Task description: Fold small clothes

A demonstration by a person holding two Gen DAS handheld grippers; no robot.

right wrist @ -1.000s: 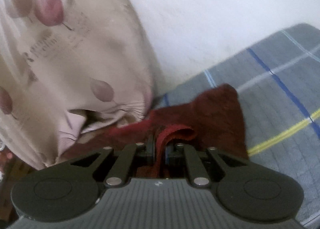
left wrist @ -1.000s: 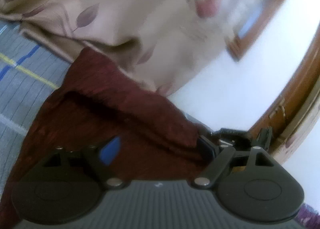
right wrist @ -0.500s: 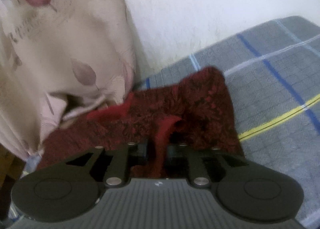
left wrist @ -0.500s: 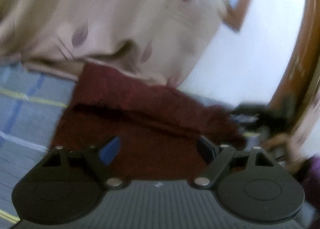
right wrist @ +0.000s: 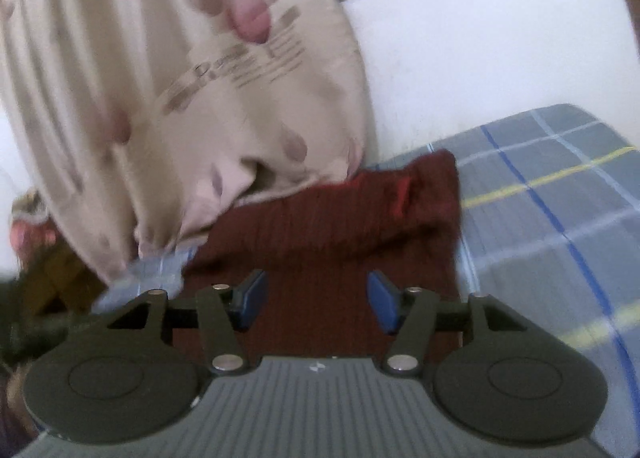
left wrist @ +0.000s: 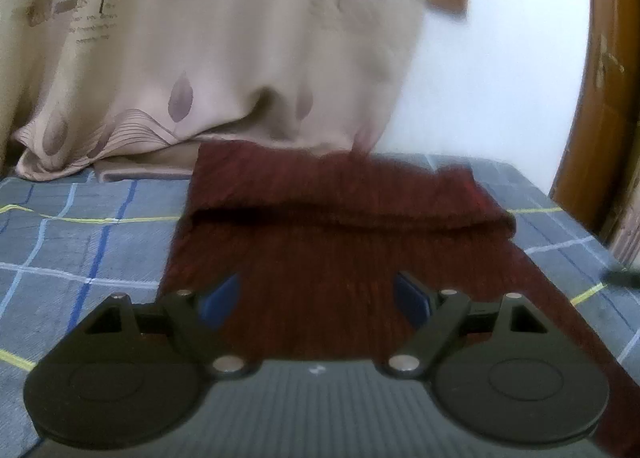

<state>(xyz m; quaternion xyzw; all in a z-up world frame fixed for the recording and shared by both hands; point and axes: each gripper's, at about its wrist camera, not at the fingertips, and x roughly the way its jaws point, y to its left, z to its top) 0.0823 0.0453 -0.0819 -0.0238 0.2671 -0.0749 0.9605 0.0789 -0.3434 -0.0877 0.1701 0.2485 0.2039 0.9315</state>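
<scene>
The left tongs (left wrist: 316,300) are released: the two blue pads (left wrist: 219,301) stand wide apart and nothing is between them. Directly in front of them, and partly below them, the dark red cloth (left wrist: 340,258) lies flat on the checked bed sheet (left wrist: 80,242). Its far part is folded back toward the tongs, so a double layer with a rounded edge runs across the cloth from left to right. Beyond this fold a beige curtain (left wrist: 200,58) with a leaf print hangs down and its hem touches the far edge of the cloth. To the right of the curtain there is a white wall (left wrist: 500,78), and further right a brown wooden frame (left wrist: 600,98).

The right tongs (right wrist: 316,300) are released too, with their blue pads (right wrist: 382,302) apart and holding nothing. The same dark red cloth (right wrist: 320,250) lies just ahead of them and under them; the folded part is at the far side, and there a small strip of brighter red shows on it. The sheet (right wrist: 560,218) extends to the right of these tongs. The curtain (right wrist: 160,98) hangs ahead and to the left, with its lower end resting on the far left corner of the cloth.
</scene>
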